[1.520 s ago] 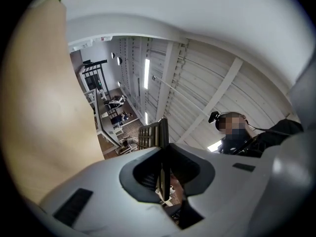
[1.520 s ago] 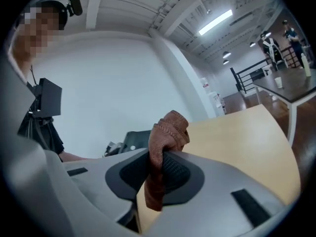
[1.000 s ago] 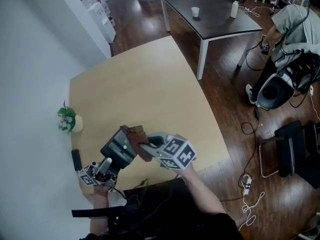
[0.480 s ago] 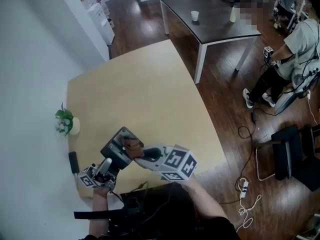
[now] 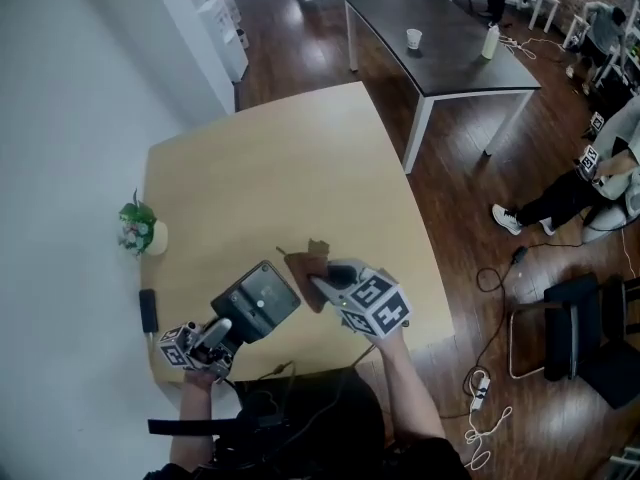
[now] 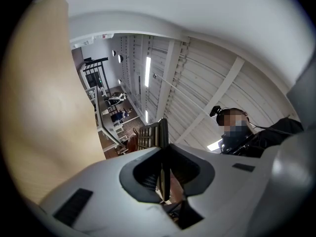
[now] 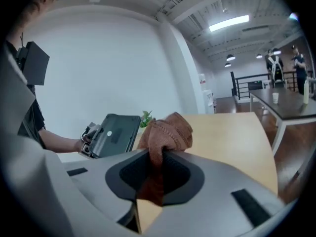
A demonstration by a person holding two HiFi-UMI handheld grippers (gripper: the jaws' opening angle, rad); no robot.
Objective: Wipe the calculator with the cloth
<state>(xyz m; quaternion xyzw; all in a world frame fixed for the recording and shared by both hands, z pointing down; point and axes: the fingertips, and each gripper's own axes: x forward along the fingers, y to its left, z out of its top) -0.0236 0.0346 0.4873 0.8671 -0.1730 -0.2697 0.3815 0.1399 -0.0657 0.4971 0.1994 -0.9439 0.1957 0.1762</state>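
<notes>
The calculator (image 5: 256, 303), a dark flat slab, is held up over the near edge of the tan table (image 5: 280, 168), tilted. My left gripper (image 5: 220, 332) is shut on its lower corner. In the left gripper view the calculator (image 6: 152, 134) stands edge-on between the closed jaws of the left gripper (image 6: 165, 177). My right gripper (image 5: 320, 280) is shut on a bunched brown cloth (image 5: 306, 262), just right of the calculator and apart from it. In the right gripper view the cloth (image 7: 166, 130) bulges out of the right gripper (image 7: 158, 168), with the calculator (image 7: 116, 134) off to the left.
A small potted plant (image 5: 138, 225) and a black flat object (image 5: 148, 310) sit at the table's left edge. A dark table (image 5: 440, 43) with a cup (image 5: 414, 38) and a bottle (image 5: 489, 40) stands beyond. Chairs, cables and a seated person (image 5: 600, 168) are at the right.
The cloth was against the calculator's face; my right gripper has drawn it off to the right. The calculator stays in the left gripper, tilted slightly differently.
</notes>
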